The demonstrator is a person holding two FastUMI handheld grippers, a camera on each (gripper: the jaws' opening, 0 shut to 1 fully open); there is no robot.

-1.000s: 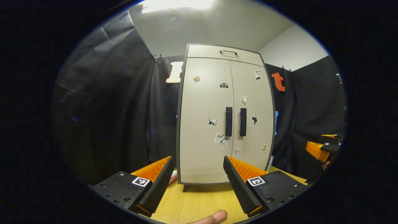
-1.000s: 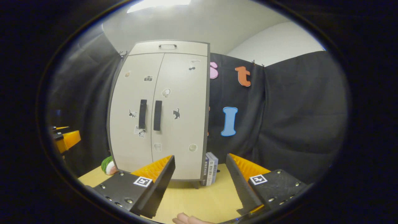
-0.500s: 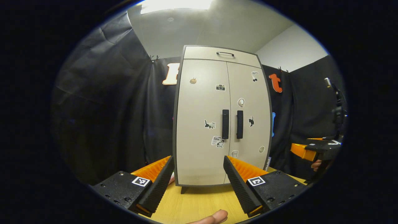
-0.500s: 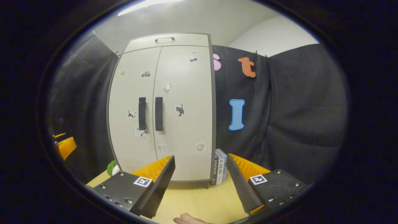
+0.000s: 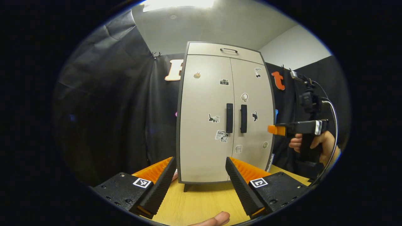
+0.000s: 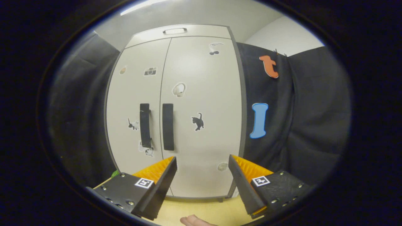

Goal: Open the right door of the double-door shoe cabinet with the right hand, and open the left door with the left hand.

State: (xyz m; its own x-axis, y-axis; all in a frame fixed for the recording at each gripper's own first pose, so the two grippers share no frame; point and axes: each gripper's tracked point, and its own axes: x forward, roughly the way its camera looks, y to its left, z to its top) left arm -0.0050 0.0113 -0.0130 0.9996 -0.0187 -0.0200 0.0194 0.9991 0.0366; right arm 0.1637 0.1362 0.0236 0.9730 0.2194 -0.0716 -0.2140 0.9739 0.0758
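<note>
Since a second ago the right gripper [image 6: 202, 163] has closed in on the shoe cabinet [image 6: 201, 62], which now looms much larger in its view, while the left gripper [image 5: 201, 164] has barely shifted.

Left gripper view: its fingers stand wide apart and hold nothing, well back from the cabinet, which stands on the wooden table [image 5: 204, 201] with both doors shut. The left door [image 5: 204, 103] and its black handle [image 5: 229, 118] sit just left of the centre seam. Off to the right, the other gripper [image 5: 276, 129] (gripped by a hand [image 5: 314, 146]) points at the cabinet's right edge; its spread is hard to judge from this side angle.

Right gripper view: the fingers gape wide, empty, aimed at the lower right door [image 6: 201, 110]. The right handle [image 6: 168, 126] lies up and left of the gap between them.

Likely trouble: the two handles sit close together, so a closing gripper could catch the wrong one, or pinch both, if it drifts left.
</note>
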